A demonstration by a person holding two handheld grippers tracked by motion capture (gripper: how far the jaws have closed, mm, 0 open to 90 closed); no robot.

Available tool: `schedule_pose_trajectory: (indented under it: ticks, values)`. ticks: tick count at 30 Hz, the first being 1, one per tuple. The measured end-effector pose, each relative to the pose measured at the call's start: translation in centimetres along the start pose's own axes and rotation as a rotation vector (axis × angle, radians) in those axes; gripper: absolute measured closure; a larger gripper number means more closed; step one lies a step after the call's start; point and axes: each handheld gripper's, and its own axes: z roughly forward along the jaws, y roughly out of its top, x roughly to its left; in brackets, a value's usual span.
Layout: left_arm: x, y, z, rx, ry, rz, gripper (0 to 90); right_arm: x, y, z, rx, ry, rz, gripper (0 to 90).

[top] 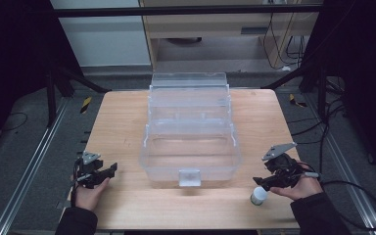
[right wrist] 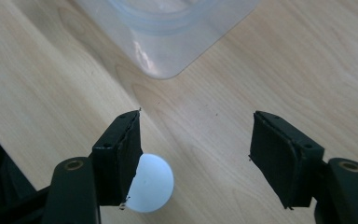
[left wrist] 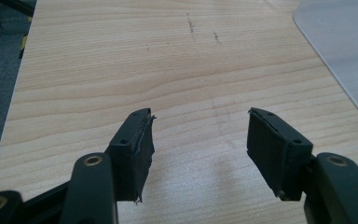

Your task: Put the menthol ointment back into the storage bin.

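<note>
— So where does everything sit around the clear plastic box [top: 191, 142]?

— The box stands open in the middle of the wooden table [top: 122, 117], its tiers stepping back toward the far edge. The left gripper [top: 108, 171] is held near the box's front-left corner, well apart from it, and the left gripper view has its jaws spread wide over bare wood.

— And the other one?

— The right gripper [top: 260, 182] hovers off the box's front-right corner, jaws likewise parted with nothing between them. A small white round-topped object [top: 259, 195] stands on the table just beside it; the right gripper view puts that object [right wrist: 151, 183] against the outer side of one jaw, with the box's rounded corner [right wrist: 168, 28] beyond.
</note>
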Motion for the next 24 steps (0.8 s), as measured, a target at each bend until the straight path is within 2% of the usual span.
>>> schedule_pose_trajectory:
  ticks: [11, 16, 24]
  values:
    - [0.0, 0.0, 0.0, 0.005, -0.002, 0.002, 40.7, 0.7, -0.5, 1.0, 0.096, 0.049, -0.034, 36.1]
    - [0.0, 0.0, 0.0, 0.007, -0.003, 0.002, 40.9, 0.8, -0.7, 1.3, 0.116, 0.063, -0.029, 37.2]
    - [0.0, 0.0, 0.0, 0.006, -0.003, 0.001, 41.0, 1.3, -0.8, 1.8, 0.174, 0.087, -0.059, 37.6]
